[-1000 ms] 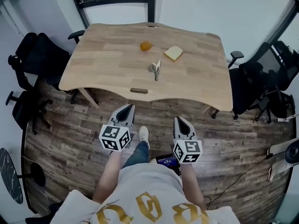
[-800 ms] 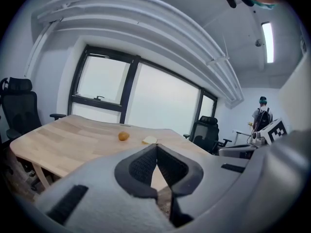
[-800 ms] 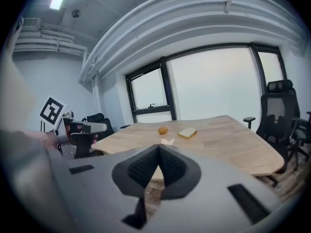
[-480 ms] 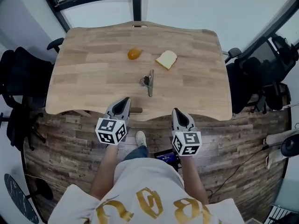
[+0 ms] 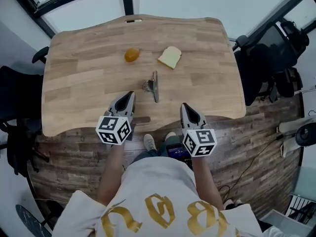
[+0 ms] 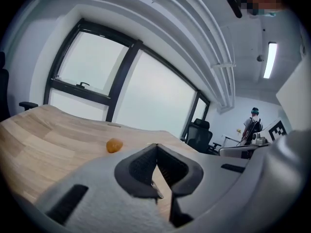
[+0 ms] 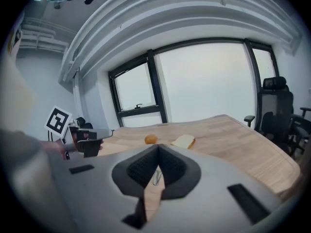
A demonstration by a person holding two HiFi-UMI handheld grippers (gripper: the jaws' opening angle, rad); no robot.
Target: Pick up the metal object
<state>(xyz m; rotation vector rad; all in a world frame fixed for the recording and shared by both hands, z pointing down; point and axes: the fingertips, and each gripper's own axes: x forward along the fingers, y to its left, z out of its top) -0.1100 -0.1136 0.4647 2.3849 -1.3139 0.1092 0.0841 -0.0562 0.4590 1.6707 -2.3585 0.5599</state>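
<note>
Overhead, in the head view, the metal object (image 5: pixel 153 86) lies flat on the wooden table (image 5: pixel 74 83), near its front edge, with an orange (image 5: pixel 131 55) and a bread slice (image 5: pixel 170 57) farther back. The left gripper (image 5: pixel 129 95) and the right gripper (image 5: pixel 183 106) are held over the front edge of the table, one to either side of the metal object and apart from it, each in one of the person's hands. Next, in the left gripper view, the left gripper (image 6: pixel 156 146) has its jaws pressed together at the tips with nothing between them; beyond them are the table (image 6: pixel 39 135), the orange (image 6: pixel 114 145), a big window (image 6: pixel 97 81) and an office chair (image 6: pixel 200 135). Last, in the right gripper view, the right gripper (image 7: pixel 158 147) is likewise closed and empty, and the metal object (image 7: pixel 156 177) shows on the table (image 7: pixel 243 140) through the gap below its tips, with the orange (image 7: pixel 151 139) and bread slice (image 7: pixel 183 141) behind.
</note>
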